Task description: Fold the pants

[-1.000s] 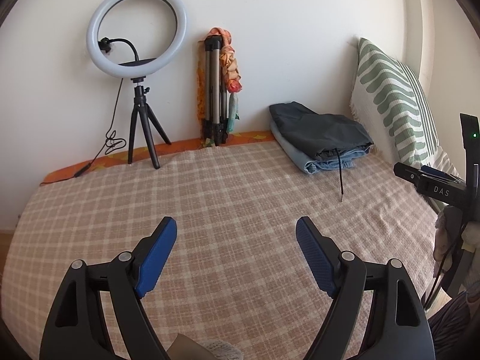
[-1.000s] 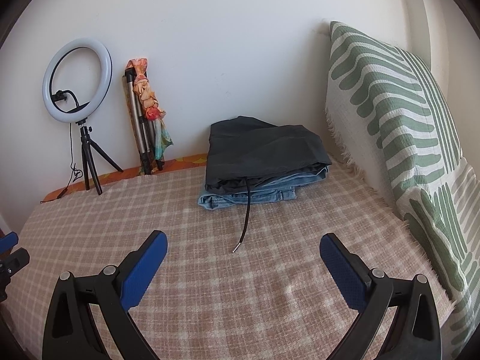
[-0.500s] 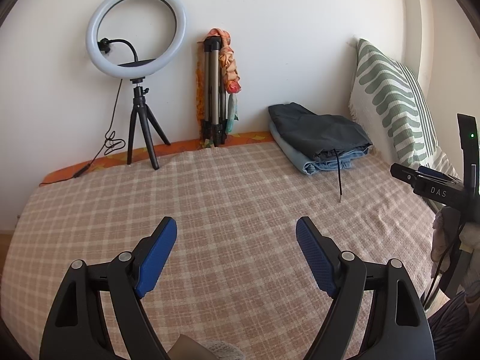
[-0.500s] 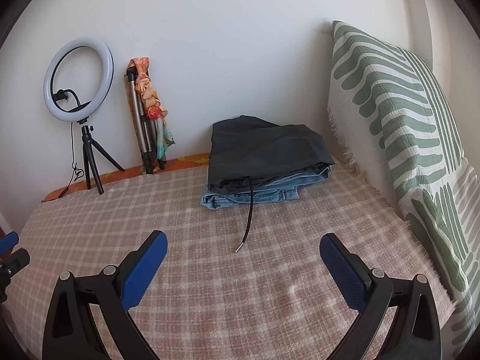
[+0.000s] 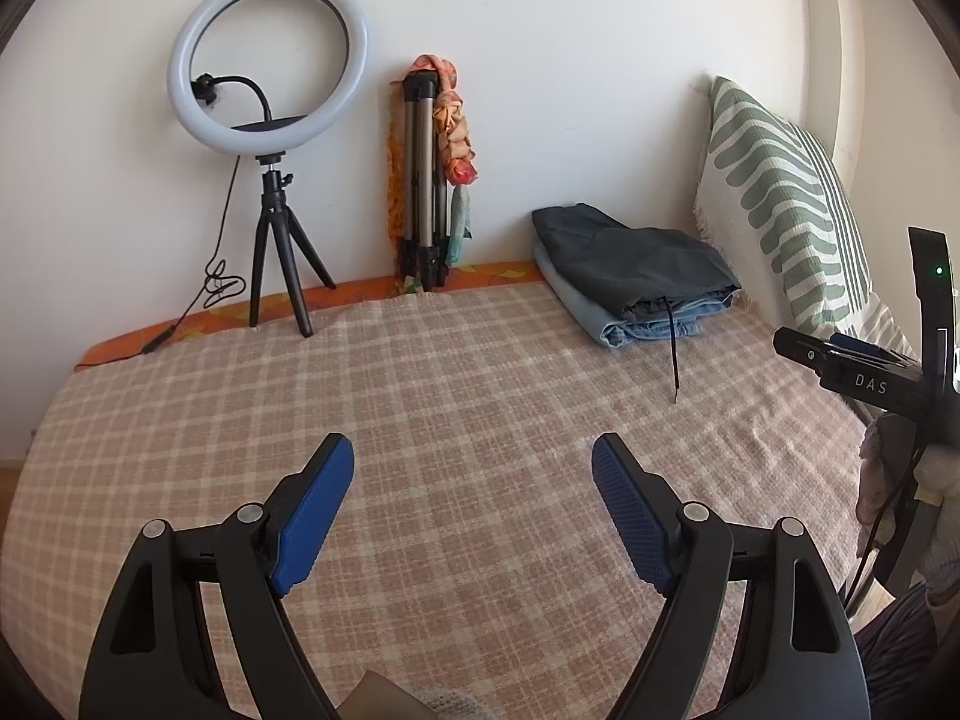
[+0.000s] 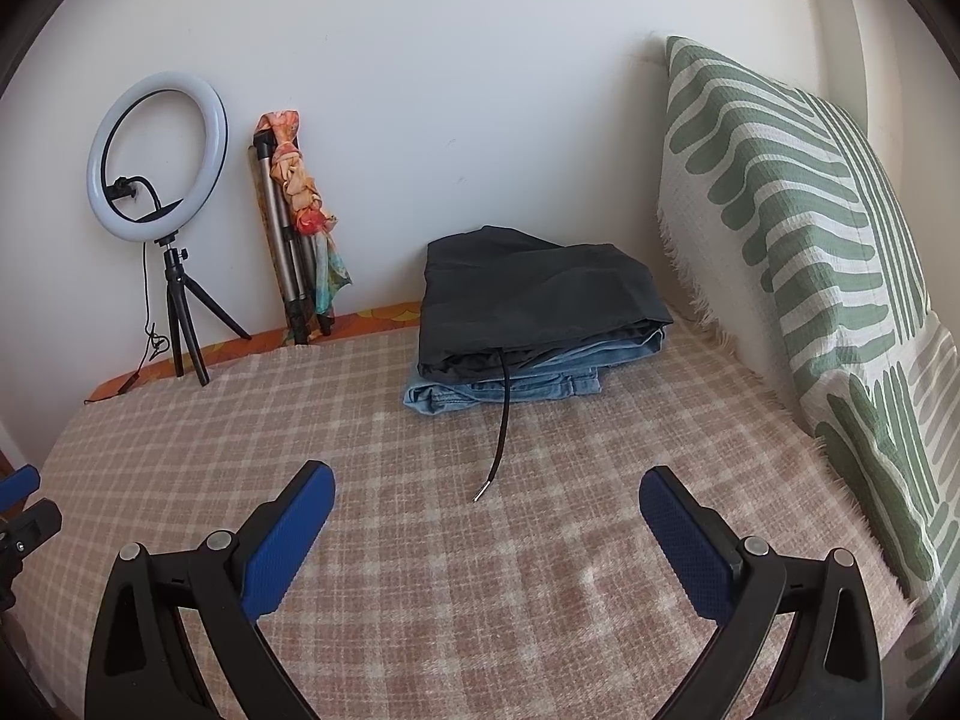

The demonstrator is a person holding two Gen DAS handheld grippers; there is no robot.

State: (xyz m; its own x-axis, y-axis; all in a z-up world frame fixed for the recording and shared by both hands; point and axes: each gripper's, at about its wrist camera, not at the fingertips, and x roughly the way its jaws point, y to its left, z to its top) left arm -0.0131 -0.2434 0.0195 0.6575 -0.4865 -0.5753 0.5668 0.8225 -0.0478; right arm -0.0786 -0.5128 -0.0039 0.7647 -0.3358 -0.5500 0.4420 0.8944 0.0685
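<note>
Dark grey folded pants (image 6: 534, 300) lie on top of folded blue jeans (image 6: 510, 387) at the far side of the bed, near the wall; a black drawstring (image 6: 501, 426) trails from the stack onto the checked blanket. In the left wrist view the same stack (image 5: 636, 276) sits far right. My left gripper (image 5: 471, 468) hovers open over the blanket with nothing between its blue pads. My right gripper (image 6: 486, 501) is open too, empty, short of the stack, with the drawstring's tip between its fingers' line. The right gripper's body (image 5: 864, 372) shows at the right edge of the left view.
A pink checked blanket (image 5: 450, 396) covers the bed. A ring light on a small tripod (image 5: 270, 138) and a folded tripod with a scarf (image 5: 429, 174) stand by the wall. A green-striped pillow (image 6: 798, 228) leans at the right.
</note>
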